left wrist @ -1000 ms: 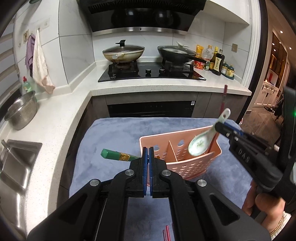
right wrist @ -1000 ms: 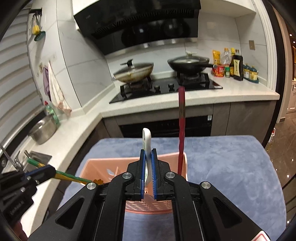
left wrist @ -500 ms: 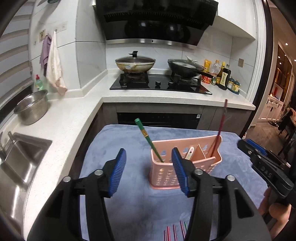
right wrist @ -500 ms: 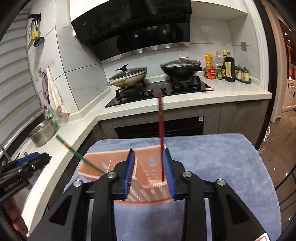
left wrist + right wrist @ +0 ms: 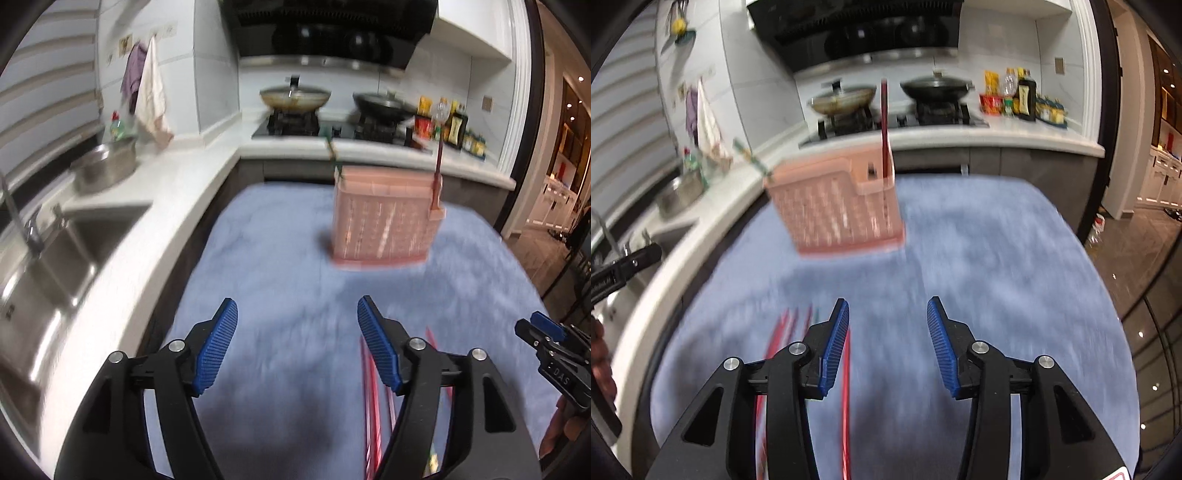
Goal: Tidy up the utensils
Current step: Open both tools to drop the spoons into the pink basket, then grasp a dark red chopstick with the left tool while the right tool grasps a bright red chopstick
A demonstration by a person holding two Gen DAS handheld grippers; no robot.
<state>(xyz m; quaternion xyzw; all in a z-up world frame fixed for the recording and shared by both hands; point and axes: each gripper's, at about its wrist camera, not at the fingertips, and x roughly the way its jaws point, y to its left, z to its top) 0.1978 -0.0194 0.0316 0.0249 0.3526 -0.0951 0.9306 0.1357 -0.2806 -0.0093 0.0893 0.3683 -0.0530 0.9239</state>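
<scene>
Several red chopsticks [image 5: 846,398] lie lengthwise on the blue-covered table [image 5: 997,258], beside the right gripper [image 5: 888,343] and left gripper [image 5: 297,347]; both jaws are opening, empty; the pink basket [image 5: 384,225] stands beyond.

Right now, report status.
Left tool and right tool opening, empty. Pink caddy holds two chopsticks. Red chopsticks loose on mat. Nothing blocking.
</scene>
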